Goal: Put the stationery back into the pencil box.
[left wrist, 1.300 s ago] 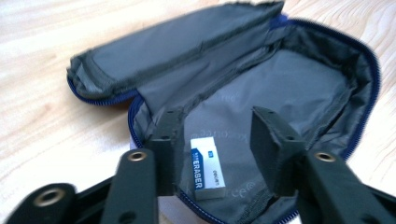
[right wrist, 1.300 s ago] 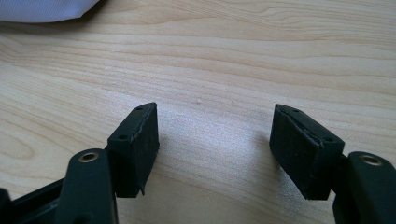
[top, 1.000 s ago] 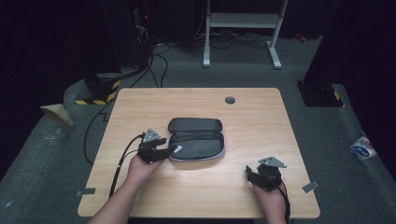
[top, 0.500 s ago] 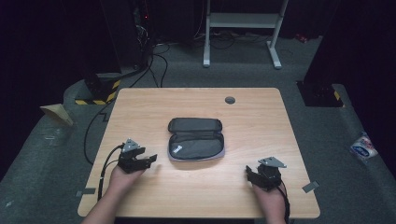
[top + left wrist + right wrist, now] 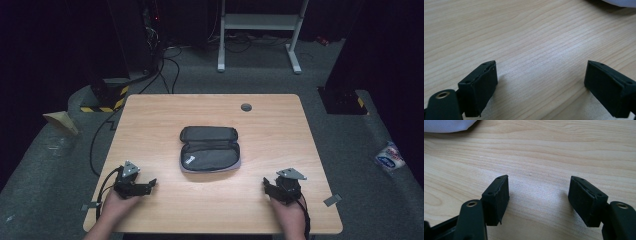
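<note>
A dark grey zip pouch (image 5: 210, 149) lies flat in the middle of the wooden table (image 5: 150, 115), its lid folded back. My left gripper (image 5: 151, 184) rests low at the front left, well apart from the pouch. Its jaws have just been opening and now stand wide with only bare wood between them (image 5: 540, 67); a corner of the pouch (image 5: 621, 2) shows at the top right. My right gripper (image 5: 265, 184) sits at the front right, open over bare table (image 5: 539, 181), with the pouch's edge (image 5: 446, 125) at the upper left.
A round grey grommet (image 5: 246, 107) is set in the table near its far edge. Cables (image 5: 100, 145) trail off the left side. On the floor lie a white packet (image 5: 389, 157) at the right and a white stand (image 5: 260, 22) beyond the table.
My left gripper has drawn back from the pouch's left end to the table's front left and its jaws have spread. The right gripper has stayed where it was.
</note>
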Demonstrator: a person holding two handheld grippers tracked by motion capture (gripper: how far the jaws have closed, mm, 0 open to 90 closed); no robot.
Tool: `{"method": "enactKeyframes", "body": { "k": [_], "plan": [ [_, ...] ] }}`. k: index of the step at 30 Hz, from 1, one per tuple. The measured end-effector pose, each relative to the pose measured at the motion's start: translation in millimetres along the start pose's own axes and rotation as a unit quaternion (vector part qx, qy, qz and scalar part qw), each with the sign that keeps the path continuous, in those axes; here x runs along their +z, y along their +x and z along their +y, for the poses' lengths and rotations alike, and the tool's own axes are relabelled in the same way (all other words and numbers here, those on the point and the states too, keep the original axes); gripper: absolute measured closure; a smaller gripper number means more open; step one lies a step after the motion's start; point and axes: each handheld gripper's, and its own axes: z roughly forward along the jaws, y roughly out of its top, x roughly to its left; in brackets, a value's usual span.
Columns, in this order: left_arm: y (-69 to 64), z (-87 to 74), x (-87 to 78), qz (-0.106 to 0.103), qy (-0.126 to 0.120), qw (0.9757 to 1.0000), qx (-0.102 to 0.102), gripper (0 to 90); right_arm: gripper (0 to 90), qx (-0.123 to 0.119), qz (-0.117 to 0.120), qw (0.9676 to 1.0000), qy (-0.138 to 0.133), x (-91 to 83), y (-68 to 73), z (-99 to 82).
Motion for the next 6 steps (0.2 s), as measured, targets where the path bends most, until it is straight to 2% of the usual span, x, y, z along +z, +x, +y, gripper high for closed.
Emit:
{"method": "enactKeyframes", "body": {
  "k": [6],
  "plan": [
    [-0.4, -0.8, -0.8, 0.004, -0.001, 1.0, -0.005, 12.1, 32.7, 0.001, -0.001, 1.0, 0.0, -0.1, 0.3, -0.1]
  ]
}}
